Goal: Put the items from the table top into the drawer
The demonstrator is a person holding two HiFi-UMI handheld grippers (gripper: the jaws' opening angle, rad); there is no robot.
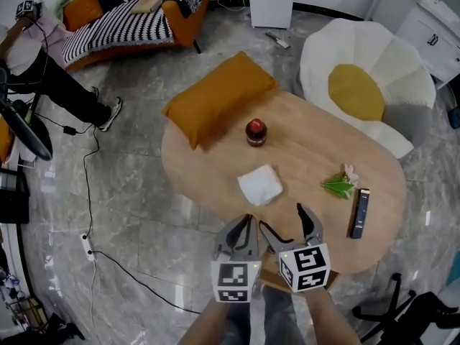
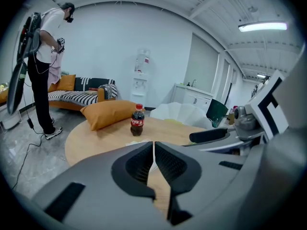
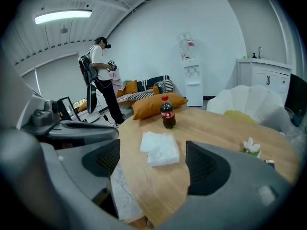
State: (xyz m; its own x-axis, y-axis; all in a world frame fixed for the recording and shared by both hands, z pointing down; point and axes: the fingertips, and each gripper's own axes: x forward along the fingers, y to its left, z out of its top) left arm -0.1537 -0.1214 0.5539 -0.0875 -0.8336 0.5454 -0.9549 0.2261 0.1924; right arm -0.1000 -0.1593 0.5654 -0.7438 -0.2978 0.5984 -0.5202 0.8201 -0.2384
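On the oval wooden table (image 1: 309, 157) stand a cola bottle (image 1: 256, 131), a white tissue pack (image 1: 260, 185), a small flower (image 1: 341, 185) and a black remote (image 1: 360, 213). An orange cushion (image 1: 219, 98) lies on the table's far left edge. Both grippers hover side by side over the table's near edge. My left gripper (image 1: 246, 225) is shut and holds nothing; its view shows the jaws (image 2: 153, 145) meeting, with the bottle (image 2: 137, 120) beyond. My right gripper (image 1: 282, 219) is open and empty, and the tissue pack (image 3: 160, 148) lies ahead between its pads (image 3: 206, 169). No drawer is plainly visible.
A white flower-shaped chair (image 1: 374, 92) stands behind the table on the right. A striped sofa (image 1: 122, 20) and a person (image 1: 43, 63) are at the far left. A cable (image 1: 93, 214) trails over the marble floor. A black chair base (image 1: 402, 315) is at the lower right.
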